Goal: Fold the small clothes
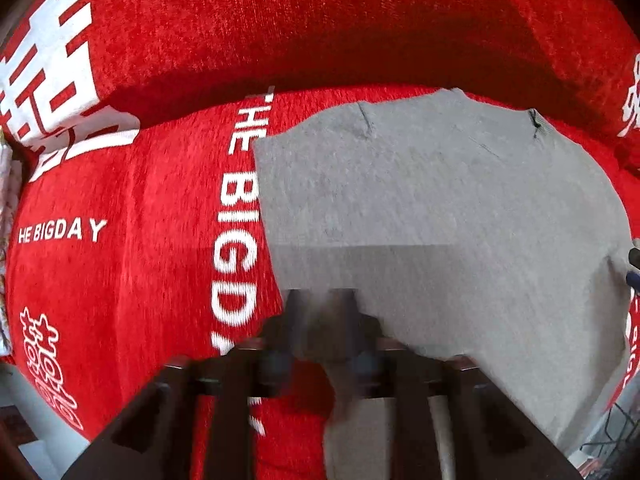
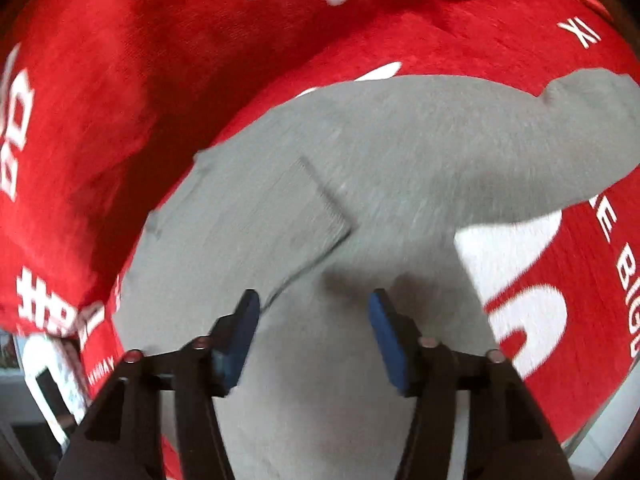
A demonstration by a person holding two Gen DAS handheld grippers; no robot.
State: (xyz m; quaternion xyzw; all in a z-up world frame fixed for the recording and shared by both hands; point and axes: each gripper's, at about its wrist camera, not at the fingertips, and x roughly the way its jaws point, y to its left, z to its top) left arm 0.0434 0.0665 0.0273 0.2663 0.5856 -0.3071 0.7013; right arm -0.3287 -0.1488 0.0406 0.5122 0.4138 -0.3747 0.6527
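Though left gripper unreadably blurred, right gripper wide, empty, over grey garment.

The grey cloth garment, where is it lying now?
The grey cloth garment lies flat on the red cover with white lettering, right of centre in the left wrist view, beside the words "THE BIG DAY".

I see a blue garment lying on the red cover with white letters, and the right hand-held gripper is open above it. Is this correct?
Not quite: the garment is grey, not blue; only the gripper's pads are blue. The right wrist view shows it lying on the red cover with white letters, the right hand-held gripper open above it.
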